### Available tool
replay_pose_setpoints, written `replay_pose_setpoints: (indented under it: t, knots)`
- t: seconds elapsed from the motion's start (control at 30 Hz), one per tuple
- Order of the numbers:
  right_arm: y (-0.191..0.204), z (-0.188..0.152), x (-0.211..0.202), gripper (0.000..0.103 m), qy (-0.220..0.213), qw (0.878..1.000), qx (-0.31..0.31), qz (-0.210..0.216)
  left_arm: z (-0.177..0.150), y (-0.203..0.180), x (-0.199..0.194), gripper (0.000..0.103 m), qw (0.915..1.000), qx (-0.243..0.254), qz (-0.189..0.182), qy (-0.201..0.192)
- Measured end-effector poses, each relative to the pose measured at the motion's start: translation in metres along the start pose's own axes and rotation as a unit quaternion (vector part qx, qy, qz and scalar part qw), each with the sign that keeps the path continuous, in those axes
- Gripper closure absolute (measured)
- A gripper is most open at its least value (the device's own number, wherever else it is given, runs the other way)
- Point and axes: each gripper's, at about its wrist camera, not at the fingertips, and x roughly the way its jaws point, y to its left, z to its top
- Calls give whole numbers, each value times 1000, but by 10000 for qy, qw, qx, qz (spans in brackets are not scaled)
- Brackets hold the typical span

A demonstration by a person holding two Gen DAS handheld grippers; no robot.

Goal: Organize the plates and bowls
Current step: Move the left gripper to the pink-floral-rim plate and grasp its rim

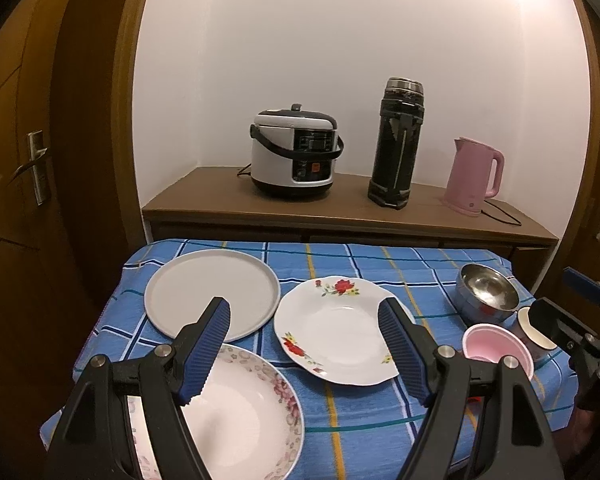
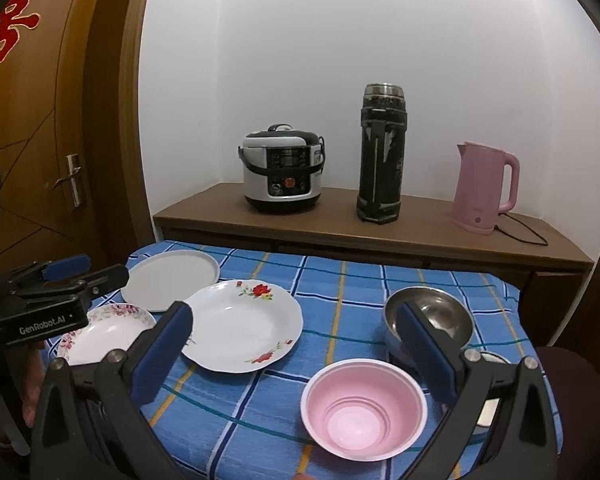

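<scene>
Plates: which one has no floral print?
The plain grey plate at the far left corner; the other two plates carry flowers, red roses or pink blooms.

— What's along the far edge of my blue checked tablecloth (image 1: 380, 412)?
— Plain grey round plate (image 1: 212, 292) at my far-left corner, steel bowl (image 2: 428, 316) far right.
— And nearer?
— White rose-printed plate (image 2: 240, 326) mid-table, pink plastic bowl (image 2: 364, 412) near the right edge.

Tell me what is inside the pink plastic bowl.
The pink plastic bowl looks empty: only its ringed pink bottom shows in the right wrist view. The open right gripper hangs above it, hiding none of the inside.
</scene>
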Motion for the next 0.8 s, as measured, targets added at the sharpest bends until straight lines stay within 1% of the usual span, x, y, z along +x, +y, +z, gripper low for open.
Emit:
replay_pose_setpoints:
  t: [0.13, 0.2, 0.23, 0.3, 0.37, 0.4, 0.6, 0.63, 0.67, 0.8]
  knots:
    - [8, -1, 8, 2, 117, 9998, 18, 180, -2, 9, 2, 24, 10000, -32, 14, 21]
    - [15, -2, 13, 6, 196, 9993, -2, 307, -5, 16, 0, 24, 10000, -46, 67, 13]
    - [19, -3, 16, 10, 237, 9990, -17, 382, -6, 19, -1, 24, 9999, -45, 114, 1]
    - [26, -4, 22, 13, 337, 9980, -105, 515, -11, 33, -5, 24, 9994, -92, 319, -30]
    - [35, -7, 29, 18, 437, 9966, -208, 660, -17, 49, -6, 24, 9988, -204, 453, 35]
    - [40, -9, 34, 18, 511, 9955, -261, 760, -21, 59, -7, 24, 9981, -298, 537, 80]
    - [65, -20, 61, 37, 909, 9862, -587, 1256, -48, 105, -8, 24, 9927, -660, 947, 344]
    - [70, -22, 67, 43, 986, 9841, -641, 1329, -53, 111, -8, 24, 9919, -706, 977, 390]
    - [77, -25, 73, 47, 1078, 9817, -696, 1410, -57, 116, -6, 24, 9913, -739, 997, 435]
    - [94, -35, 92, 53, 1351, 9748, -832, 1566, -68, 127, 1, 25, 9898, -819, 1019, 572]
